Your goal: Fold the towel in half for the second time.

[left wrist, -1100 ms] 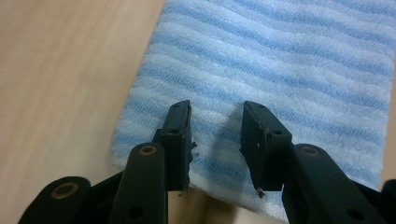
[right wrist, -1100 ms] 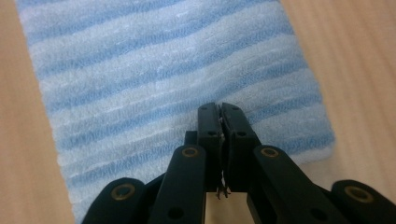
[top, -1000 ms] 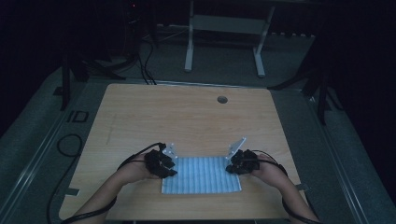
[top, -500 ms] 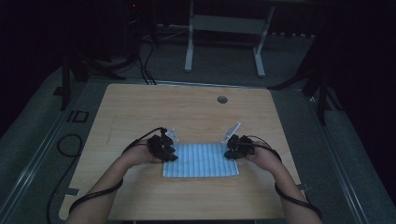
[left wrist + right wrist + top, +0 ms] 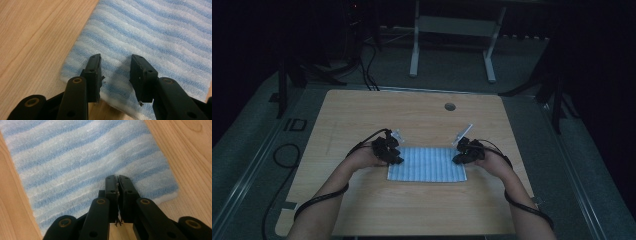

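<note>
The blue-and-white striped rectangular cloth [image 5: 427,164] lies flat on the pale wooden table [image 5: 412,115], 1 gripper at each short edge, likely to fold it. The left gripper [image 5: 116,68] hangs part-open over its near corner, gripping nothing. The right gripper [image 5: 117,185] is pinched together; any fabric caught underneath is hidden.

A blue-and-white striped cloth [image 5: 427,164] lies flat and spread out as a neat rectangle on the light wooden surface [image 5: 422,115], toward its near edge and roughly centred from side to side. Its long sides run left to right in the high view. Close up, the fabric [image 5: 155,35] looks soft and fuzzy, with slightly wavy pale blue bands alternating with white ones, and its edges [image 5: 160,195] rest smooth against the wood.
</note>
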{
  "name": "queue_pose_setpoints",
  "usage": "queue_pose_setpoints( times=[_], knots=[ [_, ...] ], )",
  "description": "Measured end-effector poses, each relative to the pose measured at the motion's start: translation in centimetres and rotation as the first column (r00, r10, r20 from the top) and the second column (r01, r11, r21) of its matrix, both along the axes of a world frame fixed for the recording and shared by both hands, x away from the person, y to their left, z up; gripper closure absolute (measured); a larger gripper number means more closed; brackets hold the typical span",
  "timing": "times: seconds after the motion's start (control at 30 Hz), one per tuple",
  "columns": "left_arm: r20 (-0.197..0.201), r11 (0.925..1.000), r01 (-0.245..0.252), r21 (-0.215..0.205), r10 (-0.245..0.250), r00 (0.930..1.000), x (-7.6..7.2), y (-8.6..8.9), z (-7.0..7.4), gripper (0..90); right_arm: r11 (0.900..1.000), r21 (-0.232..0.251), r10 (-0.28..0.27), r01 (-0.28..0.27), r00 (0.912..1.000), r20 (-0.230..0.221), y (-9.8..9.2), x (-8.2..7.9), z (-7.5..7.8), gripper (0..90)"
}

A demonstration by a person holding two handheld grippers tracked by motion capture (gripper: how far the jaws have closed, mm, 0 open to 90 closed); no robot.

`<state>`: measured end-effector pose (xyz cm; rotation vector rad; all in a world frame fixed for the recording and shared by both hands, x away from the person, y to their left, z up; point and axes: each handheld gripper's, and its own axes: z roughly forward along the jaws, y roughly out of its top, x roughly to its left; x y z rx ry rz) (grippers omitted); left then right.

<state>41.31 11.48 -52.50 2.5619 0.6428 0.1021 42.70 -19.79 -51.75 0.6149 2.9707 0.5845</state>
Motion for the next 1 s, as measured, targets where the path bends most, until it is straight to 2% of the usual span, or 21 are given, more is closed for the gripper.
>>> queue_pose_setpoints(
  times=[0.1,0.2,0.27,0.33,0.43,0.53,0.57,0.63,0.7,0.73,0.8,0.83,0.9,0.97,1.0],
  knots=[
    [0.001,1.0,-0.006,0.002,0.006,1.0,-0.1,-0.1,0.1,61.1,1.0,0.0,0.0,0.0,1.0,0.002,0.1,-0.1,0.1,84.4],
    [0.02,0.9998,-0.016,-0.008,0.016,0.9997,-0.4,-0.1,0.8,54.3,1.0,0.01,0.003,-0.003,0.9999,0.012,0.1,-0.4,0.7,80.7],
    [0.036,0.9992,-0.021,-0.034,0.022,0.9991,-0.7,-0.3,1.3,50.6,1.0,0.026,0.003,-0.004,0.9996,0.029,0.1,-0.7,1.3,78.3],
    [0.032,0.997,-0.021,-0.074,0.023,0.9992,-0.9,-0.4,1.9,48.0,0.999,0.036,0.012,-0.014,0.9984,0.055,0.4,-1.0,1.8,74.1],
    [0.043,0.9964,-0.034,-0.078,0.037,0.9984,-1.2,-0.7,2.4,40.3,0.995,0.092,0.016,-0.023,0.9972,0.073,0.8,-1.5,2.5,59.6],
    [0.036,0.9912,-0.074,-0.11,0.079,0.9962,-1.2,-0.7,2.6,35.7,0.99,0.139,-0.001,-0.013,0.9954,0.096,1.2,-1.6,3.0,46.4],
    [0.048,0.988,-0.085,-0.129,0.092,0.9946,-1.3,-0.6,2.7,33.6,0.988,0.151,-0.013,-0.002,0.9955,0.094,1.3,-1.7,3.0,42.7],
    [0.041,0.9807,-0.094,-0.171,0.102,0.9939,-1.5,-0.4,2.7,25.4,0.981,0.195,-0.026,0.013,0.9974,0.067,1.4,-1.7,2.9,32.4],
    [0.051,0.9763,-0.108,-0.187,0.12,0.9915,-1.8,-0.4,2.6,21.9,0.975,0.224,-0.022,0.012,0.9988,0.043,1.4,-1.8,2.7,21.6],
    [0.052,0.9764,-0.113,-0.184,0.125,0.9908,-1.9,-0.4,2.5,18.4,0.973,0.231,-0.025,0.013,0.9984,0.05,1.3,-1.9,2.6,18.4],
    [0.056,0.9758,-0.123,-0.18,0.136,0.9892,-2.1,-0.4,2.2,15.5,0.966,0.254,-0.068,0.053,0.9965,0.05,1.2,-2.0,2.2,17.5],
    [0.056,0.9758,-0.123,-0.18,0.136,0.9892,-2.1,-0.4,2.2,12.4,0.966,0.254,-0.068,0.053,0.9965,0.05,1.2,-2.0,2.2,17.5],
    [0.069,0.9733,-0.143,-0.18,0.158,0.9851,-2.6,-0.1,1.7,10.2,0.96,0.27,-0.097,0.076,0.9933,0.064,0.7,-2.2,1.7,12.8],
    [0.077,0.9682,-0.161,-0.192,0.178,0.981,-2.9,0.4,1.4,8.4,0.955,0.283,-0.118,0.085,0.9877,0.102,0.4,-2.5,1.5,12.4],
    [0.077,0.9682,-0.161,-0.192,0.178,0.981,-2.9,0.4,1.4,8.4,0.955,0.283,-0.118,0.085,0.9877,0.102,0.4,-2.5,1.5,12.4]
  ],
)
